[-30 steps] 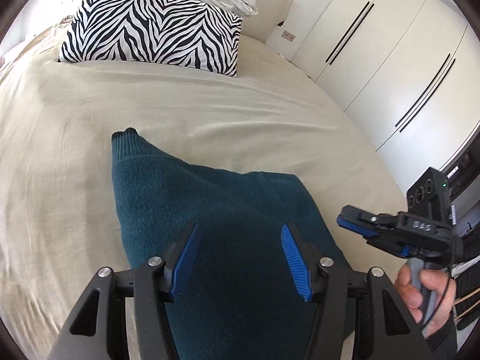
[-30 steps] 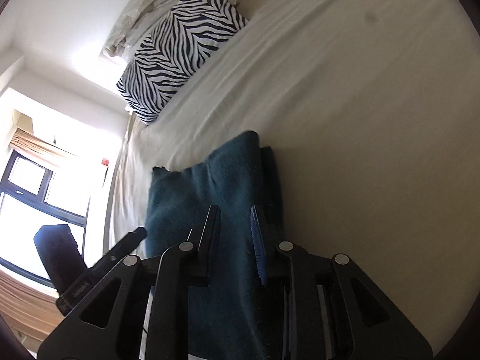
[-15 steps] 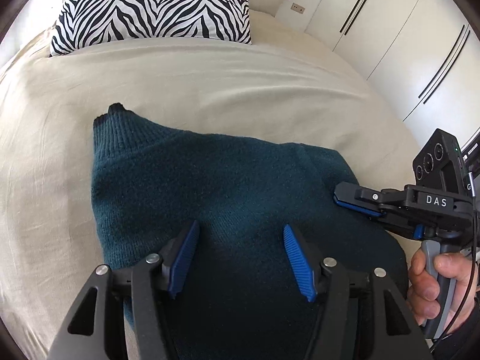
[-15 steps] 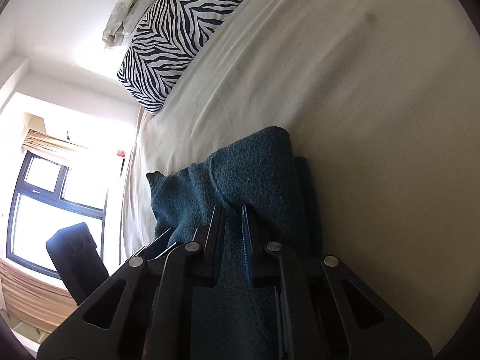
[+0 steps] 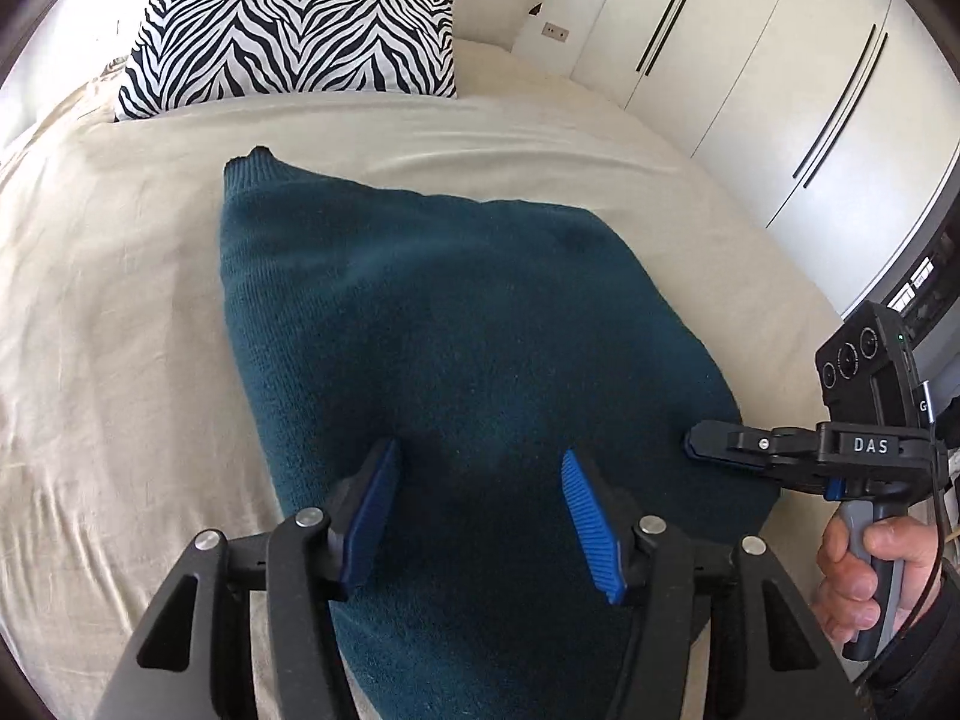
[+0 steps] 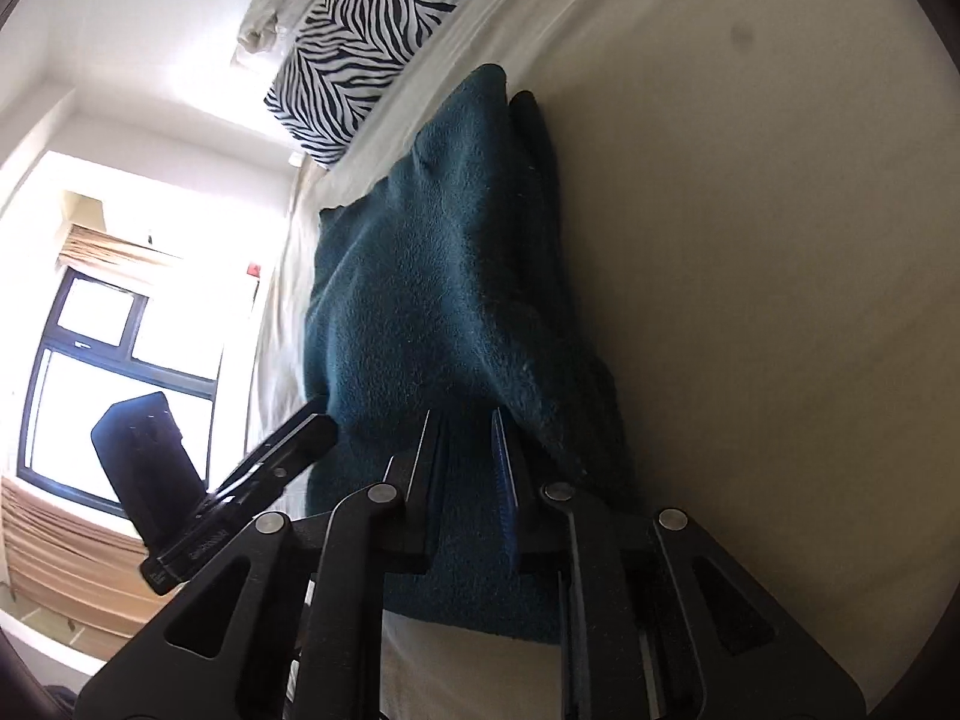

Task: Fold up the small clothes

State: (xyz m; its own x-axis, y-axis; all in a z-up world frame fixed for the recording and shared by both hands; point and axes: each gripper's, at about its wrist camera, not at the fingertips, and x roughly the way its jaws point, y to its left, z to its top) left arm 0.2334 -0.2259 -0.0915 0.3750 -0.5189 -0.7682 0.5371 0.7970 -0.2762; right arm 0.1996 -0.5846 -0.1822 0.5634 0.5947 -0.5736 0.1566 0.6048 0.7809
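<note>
My right gripper point(image 6: 474, 468) pinches the near right edge of the teal sweater point(image 5: 456, 360) lying on the bed point(image 5: 120, 300) — its long axis runs away toward the zebra pillow point(image 5: 288, 42) — while my left gripper point(image 5: 480, 516) hovers half-open above it.

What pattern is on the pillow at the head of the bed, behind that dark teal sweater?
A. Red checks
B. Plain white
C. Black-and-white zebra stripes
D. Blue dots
C: the pillow lying at the far end of the bed, beyond the teal sweater, is covered in wavy black-and-white zebra stripes, seen in both wrist views.
</note>
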